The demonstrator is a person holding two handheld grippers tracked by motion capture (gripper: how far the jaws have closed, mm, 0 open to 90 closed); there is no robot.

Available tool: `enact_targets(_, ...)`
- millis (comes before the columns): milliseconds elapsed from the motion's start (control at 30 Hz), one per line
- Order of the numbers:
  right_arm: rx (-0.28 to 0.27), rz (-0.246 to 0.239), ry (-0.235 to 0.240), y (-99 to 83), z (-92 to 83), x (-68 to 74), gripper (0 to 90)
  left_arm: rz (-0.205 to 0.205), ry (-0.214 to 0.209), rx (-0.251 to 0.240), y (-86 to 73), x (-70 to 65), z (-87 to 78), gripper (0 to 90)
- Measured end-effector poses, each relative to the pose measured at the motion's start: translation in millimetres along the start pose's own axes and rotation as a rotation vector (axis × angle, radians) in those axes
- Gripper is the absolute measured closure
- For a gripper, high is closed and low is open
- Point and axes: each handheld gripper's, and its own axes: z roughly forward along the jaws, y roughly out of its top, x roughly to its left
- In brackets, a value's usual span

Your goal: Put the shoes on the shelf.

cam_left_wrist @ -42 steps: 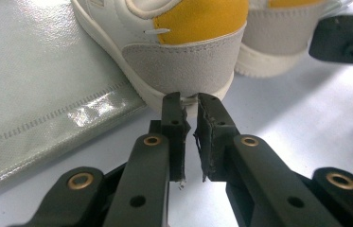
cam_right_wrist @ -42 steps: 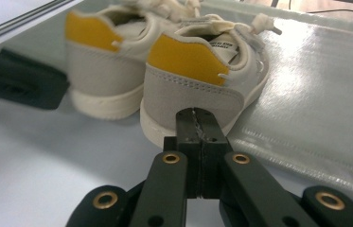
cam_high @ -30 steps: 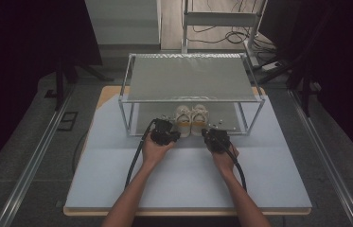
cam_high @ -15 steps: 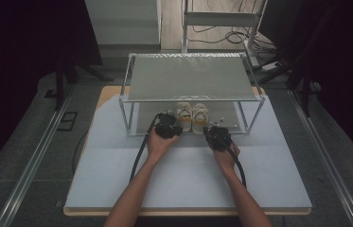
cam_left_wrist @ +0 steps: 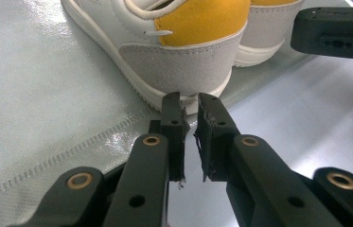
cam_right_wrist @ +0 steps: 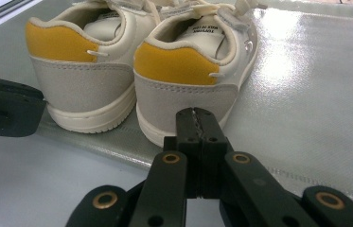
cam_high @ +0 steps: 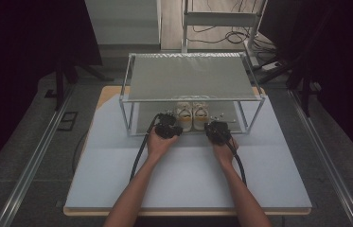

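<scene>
Two small shoes [cam_high: 191,115] sit under the wire shelf [cam_high: 190,78], at twelve o'clock of both hands. Left gripper [cam_left_wrist: 190,106]: jaws nearly shut, empty, at a heel; widen before gripping. Right gripper [cam_right_wrist: 196,117]: jaws closed, empty; likewise open first

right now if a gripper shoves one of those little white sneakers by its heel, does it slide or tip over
Probably slides: the white sneaker sits flat on a broad sole, low to the glossy shelf liner. It looks small and padded, so likely light, and the yellow heel tab may give a little under the right gripper. A push off-centre could turn it against the other sneaker right beside it.
</scene>
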Motion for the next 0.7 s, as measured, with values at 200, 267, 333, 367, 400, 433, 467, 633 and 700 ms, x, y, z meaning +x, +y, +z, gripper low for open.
enact_targets(200, 0.006, 0.010, 0.011, -0.4, -0.2, -1.4, 89.8, 0.002, 0.024, 0.002, 3.0, 1.7, 3.4, 80.5)
enact_targets(267, 0.007, 0.010, 0.013, -0.4, -0.2, -1.3, 89.8, -0.013, 0.034, 0.002, 5.9, 0.0, 6.2, 79.4)
enact_targets(333, 0.010, 0.008, 0.015, -0.7, -0.1, -1.2, 89.8, -0.019, 0.042, 0.003, 8.9, -0.6, 9.1, 78.3)
enact_targets(367, 0.013, 0.007, 0.017, -0.7, -0.3, -1.4, 89.7, -0.020, 0.043, 0.005, 10.0, -1.2, 10.3, 78.1)
enact_targets(400, 0.012, 0.012, 0.016, -0.9, -0.1, -1.5, 89.7, 0.017, 0.048, 0.009, 11.0, 0.0, 10.4, 77.7)
enact_targets(433, 0.012, 0.013, 0.017, -1.1, -0.1, -1.7, 89.7, 0.032, 0.044, 0.013, 10.9, -1.2, 9.8, 77.3)
enact_targets(467, 0.011, 0.014, 0.019, -1.3, -0.1, -1.9, 89.7, 0.036, 0.044, 0.014, 10.7, -1.4, 9.6, 76.7)
enact_targets(633, 0.010, 0.005, 0.029, -1.6, -3.2, -1.3, 88.6, 0.055, 0.036, -0.008, 7.4, -4.3, -0.8, 75.2)
enact_targets(700, 0.000, 0.002, 0.031, -1.4, -7.2, -0.4, 88.6, 0.064, 0.033, -0.017, 5.0, -6.1, -8.1, 75.4)
